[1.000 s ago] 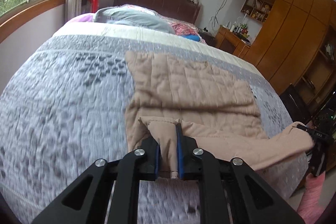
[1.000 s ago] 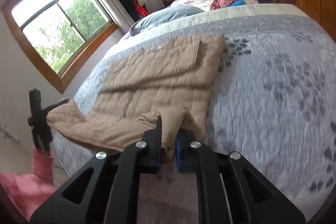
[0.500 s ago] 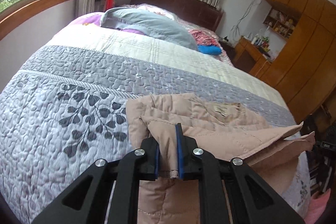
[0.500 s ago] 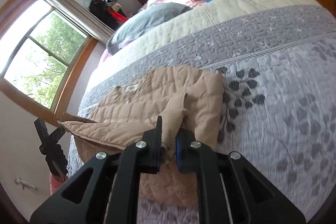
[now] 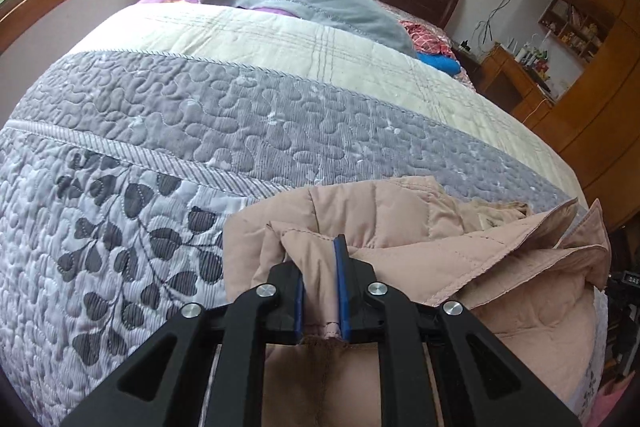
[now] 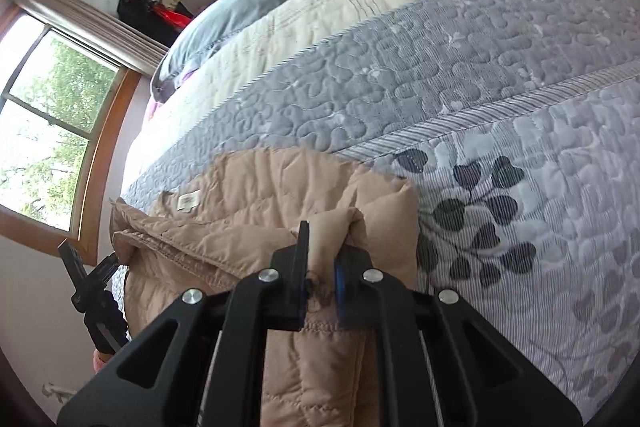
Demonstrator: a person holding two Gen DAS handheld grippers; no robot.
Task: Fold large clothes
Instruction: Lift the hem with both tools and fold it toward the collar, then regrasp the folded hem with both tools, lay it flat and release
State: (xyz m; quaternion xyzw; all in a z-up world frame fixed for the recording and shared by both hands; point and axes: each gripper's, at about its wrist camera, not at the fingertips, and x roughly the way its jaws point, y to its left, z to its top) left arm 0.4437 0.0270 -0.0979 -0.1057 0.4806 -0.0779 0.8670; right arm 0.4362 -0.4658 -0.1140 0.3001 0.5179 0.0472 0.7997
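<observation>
Beige quilted jacket (image 5: 400, 227) lies on the bedspread (image 5: 200, 115), bunched at the bed's near end, its near edge lifted and doubled over the rest toward 12 o'clock. We have our left gripper (image 5: 320, 287) pinching one corner of that edge, fabric pressed between the blue pads (image 5: 341, 287). Our right gripper (image 6: 320, 279) pinches the other corner the same way; a white label (image 6: 188, 201) shows at 10 o'clock from it.

To do this fold well, we judge both corners should travel level and land together on the far edge, hem taut so no crease gets trapped, then let go only once the layers lie flat.

Hard to tell: how many layers each pinch holds, and where the sleeves sit. The jacket's lower part is cut off behind the gripper bodies.
</observation>
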